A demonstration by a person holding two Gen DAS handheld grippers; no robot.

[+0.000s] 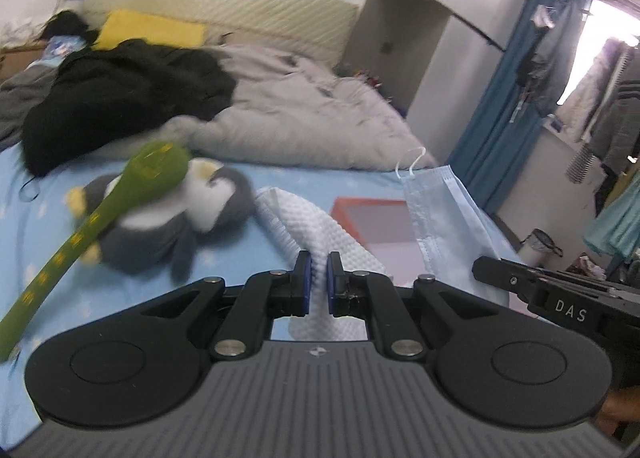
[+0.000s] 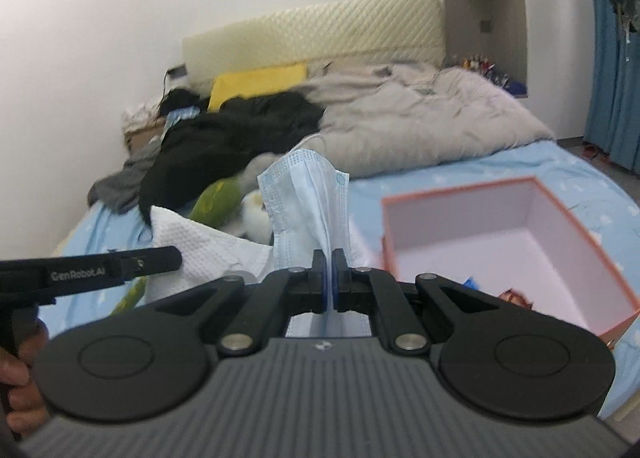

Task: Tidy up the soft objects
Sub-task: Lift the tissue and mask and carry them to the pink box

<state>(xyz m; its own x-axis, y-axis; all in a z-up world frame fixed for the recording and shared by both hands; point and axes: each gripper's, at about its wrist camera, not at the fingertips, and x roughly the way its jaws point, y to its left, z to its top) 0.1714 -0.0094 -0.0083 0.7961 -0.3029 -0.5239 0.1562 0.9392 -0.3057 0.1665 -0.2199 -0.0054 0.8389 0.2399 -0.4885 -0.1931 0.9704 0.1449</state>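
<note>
1. Blue pleated fabric: your right hand-held gripper [image 2: 330, 258] was clamped on the mask [image 2: 308, 193], which stood up from the jaws, its long axis running away from you.
2. Your left hand-held gripper [image 1: 318, 262] was pinched on the white cloth [image 1: 296, 217], held above the bed [image 1: 240, 258].
3. The box [image 2: 500, 234] sat open on the bed, forward and right of the mask; your right hand was the nearer, so I judged the mask should go in first.
4. The penguin [image 1: 172, 217] and green strap [image 1: 100, 217] lay to the left.
5. Readable writing: "DAS" on one gripper, "GenRobot.AI" on the other.
</note>
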